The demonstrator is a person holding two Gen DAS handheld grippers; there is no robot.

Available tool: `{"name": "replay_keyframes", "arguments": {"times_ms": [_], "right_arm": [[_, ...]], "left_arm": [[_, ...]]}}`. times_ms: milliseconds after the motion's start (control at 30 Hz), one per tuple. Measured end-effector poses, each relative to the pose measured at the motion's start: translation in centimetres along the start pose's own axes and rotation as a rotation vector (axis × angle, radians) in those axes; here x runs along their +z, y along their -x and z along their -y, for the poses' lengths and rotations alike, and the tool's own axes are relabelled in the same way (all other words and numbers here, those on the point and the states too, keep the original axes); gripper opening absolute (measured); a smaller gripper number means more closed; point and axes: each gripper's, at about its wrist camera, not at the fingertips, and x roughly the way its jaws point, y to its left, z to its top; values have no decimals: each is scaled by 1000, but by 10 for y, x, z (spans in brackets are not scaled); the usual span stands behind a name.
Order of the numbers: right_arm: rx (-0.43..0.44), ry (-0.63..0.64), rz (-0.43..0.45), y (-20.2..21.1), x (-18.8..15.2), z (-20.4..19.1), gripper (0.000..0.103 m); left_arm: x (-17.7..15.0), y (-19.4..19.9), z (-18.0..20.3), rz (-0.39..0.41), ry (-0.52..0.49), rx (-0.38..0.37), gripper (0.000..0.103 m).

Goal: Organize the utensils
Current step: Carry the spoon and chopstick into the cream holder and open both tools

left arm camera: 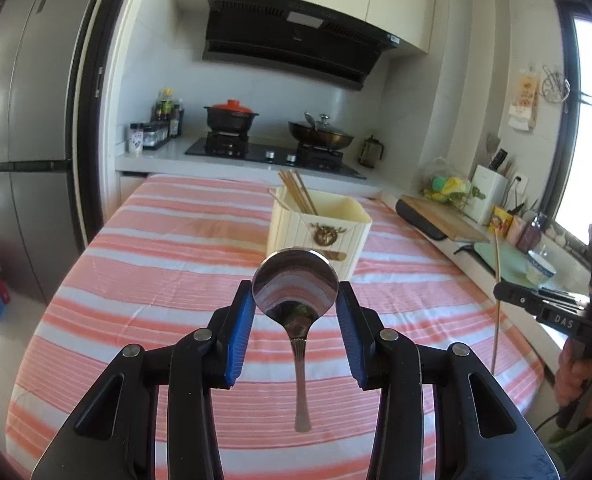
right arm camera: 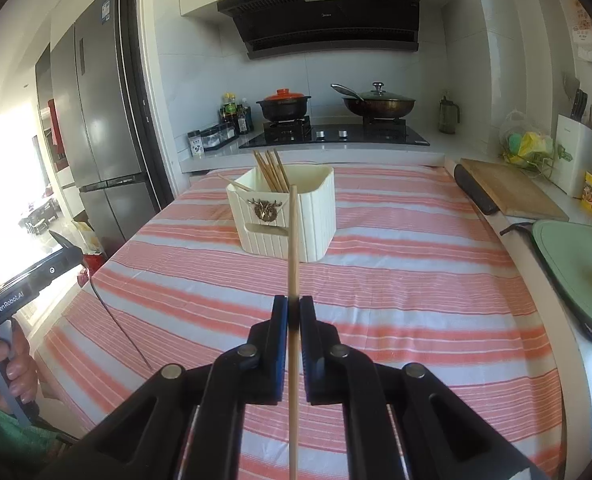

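My left gripper (left arm camera: 295, 300) is shut on a steel spoon (left arm camera: 296, 284), gripping the bowl between the blue pads, with the handle hanging down over the striped cloth. My right gripper (right arm camera: 294, 308) is shut on a wooden chopstick (right arm camera: 293, 240) held upright; it also shows at the right of the left wrist view (left arm camera: 497, 280). A cream utensil holder (left arm camera: 320, 224) (right arm camera: 296, 216) stands on the table ahead of both grippers, with several chopsticks (right arm camera: 272, 172) in its left part.
The table carries a pink-and-white striped cloth (left arm camera: 176, 260). Behind it is a counter with a stove (right arm camera: 336, 134), pots and bottles. A cutting board (right arm camera: 508, 192), green mat (right arm camera: 576, 264) and bowl (left arm camera: 540, 268) lie on the right counter. A fridge (left arm camera: 28, 140) stands left.
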Motion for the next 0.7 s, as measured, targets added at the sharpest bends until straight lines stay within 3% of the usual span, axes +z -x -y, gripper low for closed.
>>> {"name": "replay_keyframes", "arguments": {"times_ms": [267,367,533,700], "right_arm": [[150,-67,-176,-35,16,12,6],[164,-53,-196,-43,28,10,6],[170,6,-117,-47,64,4,6],[174,37,22,-61,131,2,6]], "left_arm": [[24,-20,2,-80,-36,-52,41],[36,-22,2,-82,-35,-71,41],[72,-28,1,-63,-19,-113,41],[139,-45,6,2,-24,-134,41]]}}
